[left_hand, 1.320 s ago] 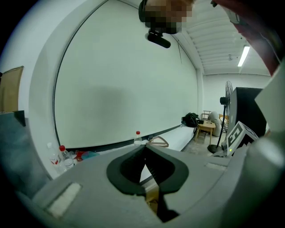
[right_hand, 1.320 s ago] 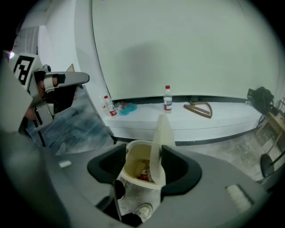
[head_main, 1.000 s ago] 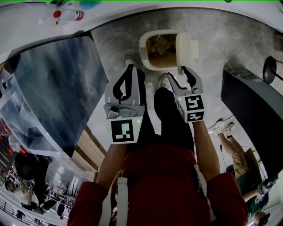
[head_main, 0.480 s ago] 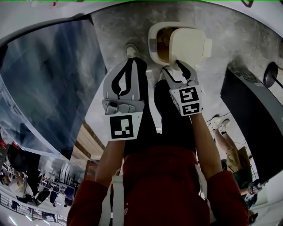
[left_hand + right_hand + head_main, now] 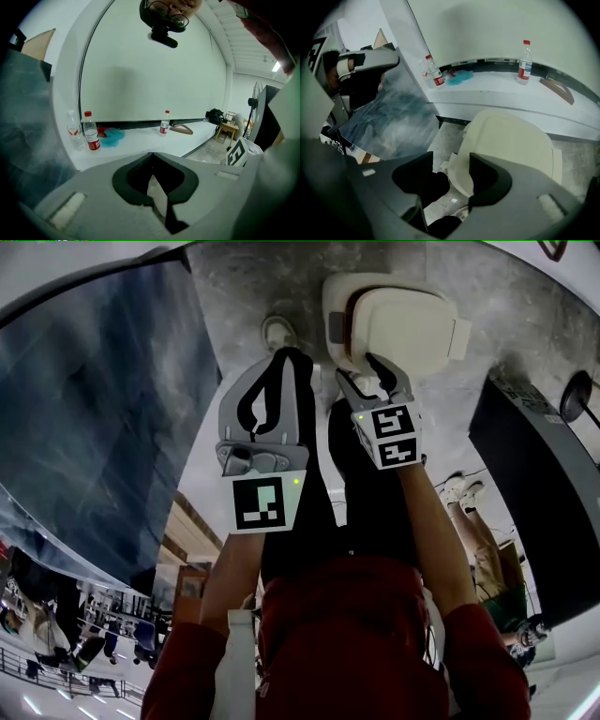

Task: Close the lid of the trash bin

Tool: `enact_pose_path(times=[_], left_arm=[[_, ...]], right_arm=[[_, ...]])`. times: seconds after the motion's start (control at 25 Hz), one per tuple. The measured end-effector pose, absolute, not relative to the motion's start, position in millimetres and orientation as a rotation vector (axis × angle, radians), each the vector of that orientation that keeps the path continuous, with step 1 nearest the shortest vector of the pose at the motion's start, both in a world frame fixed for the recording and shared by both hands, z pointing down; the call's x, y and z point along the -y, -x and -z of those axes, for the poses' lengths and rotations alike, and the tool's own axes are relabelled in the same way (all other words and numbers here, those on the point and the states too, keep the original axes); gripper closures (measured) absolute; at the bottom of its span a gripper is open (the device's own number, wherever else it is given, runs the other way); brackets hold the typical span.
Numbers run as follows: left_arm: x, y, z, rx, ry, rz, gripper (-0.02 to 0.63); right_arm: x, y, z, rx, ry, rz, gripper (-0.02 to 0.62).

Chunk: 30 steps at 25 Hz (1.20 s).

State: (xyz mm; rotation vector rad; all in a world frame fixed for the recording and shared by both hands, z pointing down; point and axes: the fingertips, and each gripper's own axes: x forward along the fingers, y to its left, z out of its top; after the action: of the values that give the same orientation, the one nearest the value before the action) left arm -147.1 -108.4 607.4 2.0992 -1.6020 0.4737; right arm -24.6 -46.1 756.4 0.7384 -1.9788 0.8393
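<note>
A cream trash bin stands on the grey floor ahead of my feet. Its cream lid lies tilted down over the opening, with a thin gap still showing at its left edge. My right gripper is open at the lid's near edge, and one fingertip is on or just above that edge. In the right gripper view the lid fills the space just past the open right gripper. My left gripper hangs shut and empty to the left of the bin, and the left gripper view shows the left gripper with its tips meeting.
A large blue-grey panel fills the left side. A black board and a fan stand on the right, with a person's legs below them. Water bottles stand on a white ledge behind the bin. My shoe is next to the bin.
The lid has swung from upright at the bin's right side down over the opening, hiding the rubbish inside. My right gripper followed its near edge. The left gripper stayed shut.
</note>
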Motion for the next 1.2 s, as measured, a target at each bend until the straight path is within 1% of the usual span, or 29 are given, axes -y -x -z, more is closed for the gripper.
enact_pose_path(times=[0.36, 0.52, 1.2], left_arm=[[109, 155, -626, 1.596, -2.068, -0.459, 0.601], [108, 159, -630, 1.590, -2.059, -0.463, 0.601], [109, 159, -637, 1.559, -2.070, -0.474, 0.601]], right_arm=[[44, 28, -786, 1.923, -0.731, -0.854, 0.353], [44, 30, -795, 1.901, -0.720, -0.871, 0.328], [42, 39, -807, 1.861, -0.753, -0.890, 0.331]])
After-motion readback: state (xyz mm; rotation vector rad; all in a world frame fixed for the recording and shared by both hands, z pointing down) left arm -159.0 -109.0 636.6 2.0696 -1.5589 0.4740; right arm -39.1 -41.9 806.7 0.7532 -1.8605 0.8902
